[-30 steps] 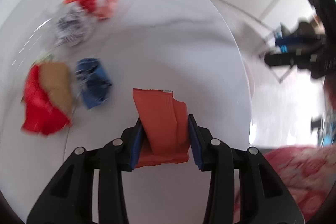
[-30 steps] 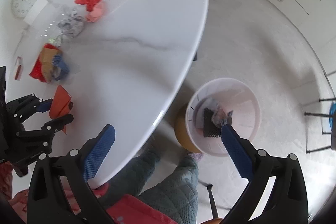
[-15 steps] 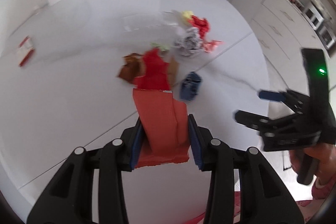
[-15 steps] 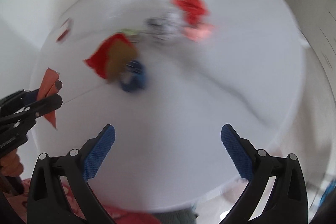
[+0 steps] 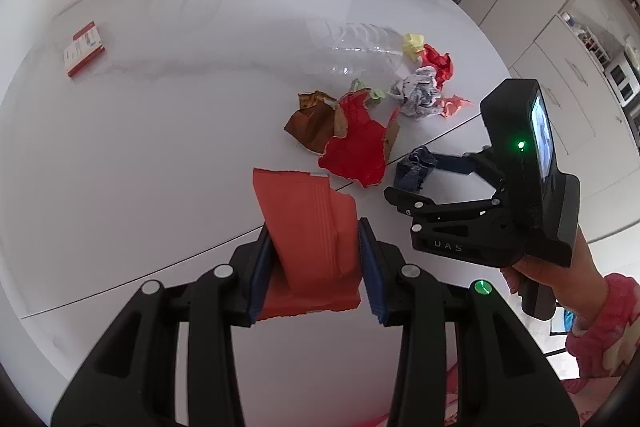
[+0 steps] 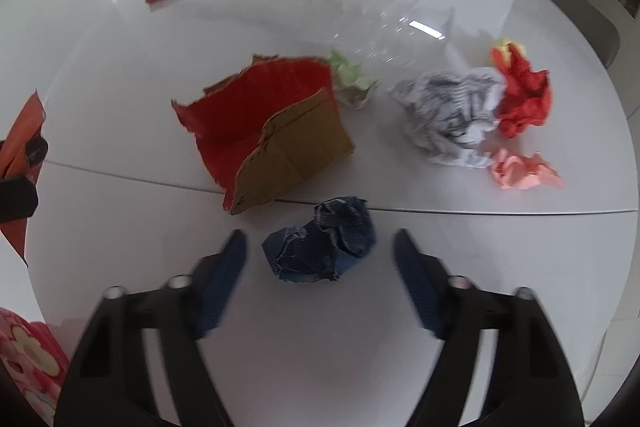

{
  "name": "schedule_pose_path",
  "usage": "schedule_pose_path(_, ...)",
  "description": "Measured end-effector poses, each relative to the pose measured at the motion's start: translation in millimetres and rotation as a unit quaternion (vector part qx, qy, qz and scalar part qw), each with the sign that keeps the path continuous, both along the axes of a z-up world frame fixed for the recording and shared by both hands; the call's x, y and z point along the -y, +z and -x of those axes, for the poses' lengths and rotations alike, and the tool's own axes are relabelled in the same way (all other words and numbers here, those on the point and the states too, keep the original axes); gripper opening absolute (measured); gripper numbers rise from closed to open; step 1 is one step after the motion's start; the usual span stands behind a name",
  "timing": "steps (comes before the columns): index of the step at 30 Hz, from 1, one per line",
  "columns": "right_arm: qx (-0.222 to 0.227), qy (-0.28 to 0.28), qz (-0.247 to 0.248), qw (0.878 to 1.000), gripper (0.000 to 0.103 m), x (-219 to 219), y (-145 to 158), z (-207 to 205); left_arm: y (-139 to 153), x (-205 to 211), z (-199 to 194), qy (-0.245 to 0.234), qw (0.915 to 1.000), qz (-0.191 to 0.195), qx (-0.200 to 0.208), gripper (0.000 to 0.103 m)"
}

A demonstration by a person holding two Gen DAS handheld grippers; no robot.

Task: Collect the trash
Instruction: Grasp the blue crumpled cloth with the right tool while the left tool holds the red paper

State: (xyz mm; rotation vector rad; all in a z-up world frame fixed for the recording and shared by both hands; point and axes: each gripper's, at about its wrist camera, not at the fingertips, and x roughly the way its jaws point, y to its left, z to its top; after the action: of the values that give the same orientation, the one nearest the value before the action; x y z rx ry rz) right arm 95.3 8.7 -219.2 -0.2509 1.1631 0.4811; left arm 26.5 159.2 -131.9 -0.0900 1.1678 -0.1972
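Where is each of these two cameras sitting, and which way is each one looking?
Left wrist view: sits on the left tongs, looking down at the table; they clamp an orange wrapper; the person's right hand shows.
Right wrist view: sits on the right tongs, looking down at a blue crumpled scrap between its closing jaws.
Shared: the red torn cardboard, the scrap and the wrapper.

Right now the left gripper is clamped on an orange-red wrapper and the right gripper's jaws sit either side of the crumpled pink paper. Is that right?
Not quite. The left gripper does clamp the orange-red wrapper, but the right gripper is closing around the crumpled blue wad, not yet touching it. The pink paper lies apart, further right. The right wrist view shows this.
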Motion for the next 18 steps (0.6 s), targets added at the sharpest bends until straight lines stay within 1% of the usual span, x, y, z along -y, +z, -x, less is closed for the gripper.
schedule_pose_path(2,0.008,0.000,0.004,1.000,0.050,-2,0,1,-2,-1,-2,0.002,1.0000,0.002,-0.002,0.039)
schedule_pose_path(3,0.009,-0.002,0.005,1.000,0.043,-1,0,1,-3,-1,-4,0.003,1.0000,0.002,-0.002,0.039)
schedule_pose_path(4,0.009,-0.006,0.002,1.000,0.040,-1,0,0,-3,0,-5,0.003,1.0000,0.002,-0.002,0.039)
schedule_pose_path(8,0.006,-0.019,-0.013,1.000,0.038,9,5,3,-4,2,-5,-0.002,1.0000,0.005,-0.003,0.039)
schedule_pose_path(12,0.007,-0.052,-0.044,0.998,0.037,34,23,21,-2,14,-4,-0.019,0.9998,0.002,-0.002,0.039)
schedule_pose_path(14,0.014,-0.071,-0.058,0.996,0.037,51,36,34,0,24,-4,-0.032,0.9995,0.004,-0.002,0.039)
schedule_pose_path(16,0.026,-0.100,-0.069,0.992,0.038,77,53,54,4,38,-4,-0.048,0.9987,0.015,-0.005,0.039)
schedule_pose_path(17,0.031,-0.111,-0.069,0.991,0.038,87,57,61,5,43,-4,-0.054,0.9983,0.021,-0.007,0.039)
schedule_pose_path(18,0.038,-0.133,-0.067,0.988,0.038,103,64,73,8,53,-3,-0.065,0.9975,0.027,-0.009,0.039)
